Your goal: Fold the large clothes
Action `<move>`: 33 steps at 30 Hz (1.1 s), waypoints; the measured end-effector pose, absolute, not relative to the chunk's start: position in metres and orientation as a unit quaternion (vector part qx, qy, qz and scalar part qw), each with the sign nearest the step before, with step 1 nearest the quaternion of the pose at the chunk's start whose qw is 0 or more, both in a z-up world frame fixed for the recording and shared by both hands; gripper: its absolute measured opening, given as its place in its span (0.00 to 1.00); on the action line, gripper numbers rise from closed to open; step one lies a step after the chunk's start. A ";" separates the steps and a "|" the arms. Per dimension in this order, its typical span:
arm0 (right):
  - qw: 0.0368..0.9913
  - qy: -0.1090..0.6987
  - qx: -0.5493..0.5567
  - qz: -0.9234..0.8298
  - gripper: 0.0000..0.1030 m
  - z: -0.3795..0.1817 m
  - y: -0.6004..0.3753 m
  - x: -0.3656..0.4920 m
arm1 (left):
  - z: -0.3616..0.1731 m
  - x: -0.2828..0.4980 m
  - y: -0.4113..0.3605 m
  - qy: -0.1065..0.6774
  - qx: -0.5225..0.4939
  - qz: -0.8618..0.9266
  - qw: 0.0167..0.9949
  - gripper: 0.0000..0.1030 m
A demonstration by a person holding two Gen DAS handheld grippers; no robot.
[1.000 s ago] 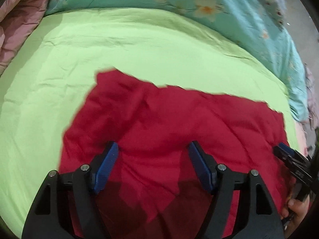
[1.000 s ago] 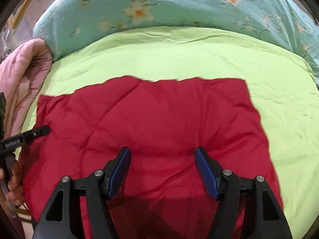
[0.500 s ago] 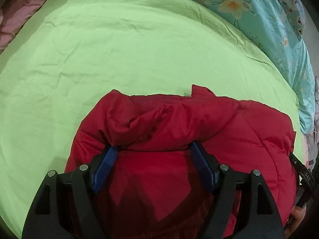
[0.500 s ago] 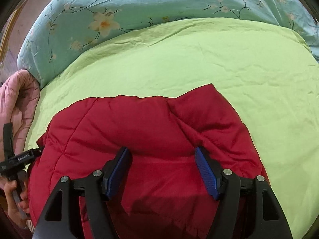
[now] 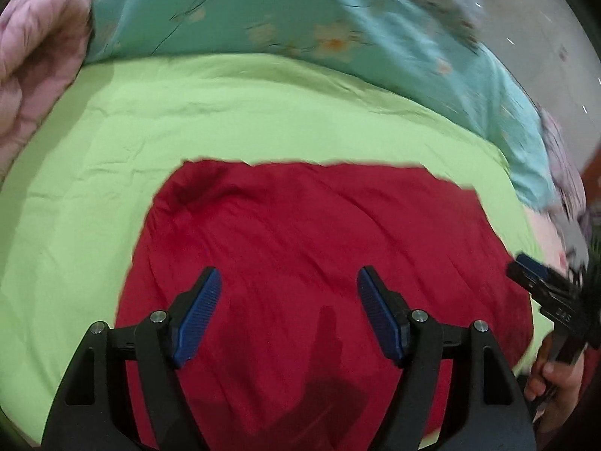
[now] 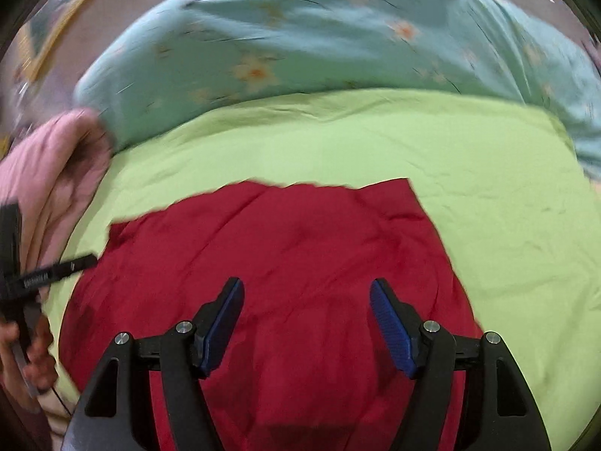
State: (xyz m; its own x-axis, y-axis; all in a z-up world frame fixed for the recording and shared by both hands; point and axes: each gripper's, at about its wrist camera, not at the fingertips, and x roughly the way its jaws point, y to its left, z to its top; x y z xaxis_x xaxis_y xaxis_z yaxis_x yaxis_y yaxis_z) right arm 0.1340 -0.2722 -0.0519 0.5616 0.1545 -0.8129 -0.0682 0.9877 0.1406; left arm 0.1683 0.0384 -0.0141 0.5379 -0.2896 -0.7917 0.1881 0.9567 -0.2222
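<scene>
My left gripper, jaws closing, and right gripper, jaws spread, hold nothing. The red garment lies flat below both on the green sheet, bare beyond its far edge.

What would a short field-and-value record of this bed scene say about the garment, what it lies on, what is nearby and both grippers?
garment: red padded garment, lying flat
surface: lime-green sheet under it
behind: teal floral quilt
at the side: pink quilted cover
left gripper: jaws closing, nothing between them, above the garment
right gripper: open, empty, above the garment
</scene>
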 end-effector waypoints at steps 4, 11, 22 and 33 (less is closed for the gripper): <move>0.876 0.474 0.039 0.073 0.69 -0.051 -0.262 0.091 | -0.016 0.120 0.026 0.462 -0.036 -0.141 0.875 0.73; 0.863 0.500 0.044 0.049 0.69 -0.078 -0.266 0.055 | -0.047 0.093 0.017 0.474 -0.004 -0.114 0.873 0.76; 0.865 0.493 0.091 0.038 0.77 -0.109 -0.291 0.064 | -0.077 0.112 0.020 0.482 -0.003 -0.095 0.871 0.98; 0.879 0.466 0.089 0.035 0.76 -0.082 -0.292 0.023 | -0.077 0.111 0.023 0.484 -0.005 -0.091 0.870 0.98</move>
